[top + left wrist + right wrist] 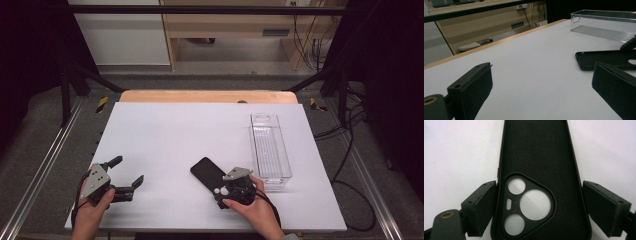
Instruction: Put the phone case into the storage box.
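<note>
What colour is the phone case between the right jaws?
Black, matte, phone case; clearest in the right gripper view.

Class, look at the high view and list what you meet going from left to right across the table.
left gripper → black phone case → right gripper, which overlaps the case's near end → clear plastic tray.

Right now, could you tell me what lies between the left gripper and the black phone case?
Nothing: in the high view, only bare white table separates the left gripper from the black phone case. The left gripper view shows the same bare stretch.
</note>
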Motion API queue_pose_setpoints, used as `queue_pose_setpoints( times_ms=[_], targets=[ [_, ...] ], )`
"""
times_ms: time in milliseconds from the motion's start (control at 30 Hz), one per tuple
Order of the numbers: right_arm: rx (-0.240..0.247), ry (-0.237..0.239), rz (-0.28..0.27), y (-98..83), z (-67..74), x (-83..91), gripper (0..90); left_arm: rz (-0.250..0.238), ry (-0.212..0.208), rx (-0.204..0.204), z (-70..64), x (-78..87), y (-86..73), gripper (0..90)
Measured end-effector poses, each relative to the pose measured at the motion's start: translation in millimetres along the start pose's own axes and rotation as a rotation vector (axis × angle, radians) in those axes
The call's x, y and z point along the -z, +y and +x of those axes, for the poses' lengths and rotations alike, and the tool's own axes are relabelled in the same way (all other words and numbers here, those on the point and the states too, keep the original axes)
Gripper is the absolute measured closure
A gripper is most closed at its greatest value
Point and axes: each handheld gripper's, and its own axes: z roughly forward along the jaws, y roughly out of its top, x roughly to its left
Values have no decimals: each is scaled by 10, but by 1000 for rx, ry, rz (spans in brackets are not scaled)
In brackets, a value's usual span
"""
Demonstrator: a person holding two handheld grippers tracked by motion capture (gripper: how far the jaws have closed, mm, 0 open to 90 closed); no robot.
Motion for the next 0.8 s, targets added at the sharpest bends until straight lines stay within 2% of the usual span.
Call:
queue_pose_setpoints(
  times_ms=[233, 367, 400, 433, 500, 533, 567, 633, 767, 800],
  targets=[
    [35, 7, 8, 24, 89, 40, 163, 1, -12, -12, -45, -3, 19, 45],
    [59, 9, 21, 50, 114, 70, 165, 5, -14, -32, -92, -9, 40, 46],
    [60, 13, 19, 86, 119, 99, 167, 1, -24, -57, -139, -33, 59, 46],
    [68, 16, 20, 99, 117, 110, 167, 1, -24, -57, -139, -33, 59, 46],
    [72, 13, 25, 124, 109, 126, 168, 12, -29, -84, -210, -65, 75, 46],
    [66, 18, 26, 132, 95, 126, 168, 25, -50, -100, -297, -99, 93, 46],
    [61, 20, 27, 140, 82, 125, 169, 25, -50, -100, -297, -99, 93, 46],
    [58, 22, 32, 164, 52, 136, 169, 27, -66, -129, -389, -145, 116, 46],
    [53, 25, 36, 220, 7, 161, 171, 53, -96, -216, -576, -252, 138, 46],
    [55, 24, 42, 270, -13, 176, 171, 66, -110, -254, -657, -306, 149, 48]
  ],
)
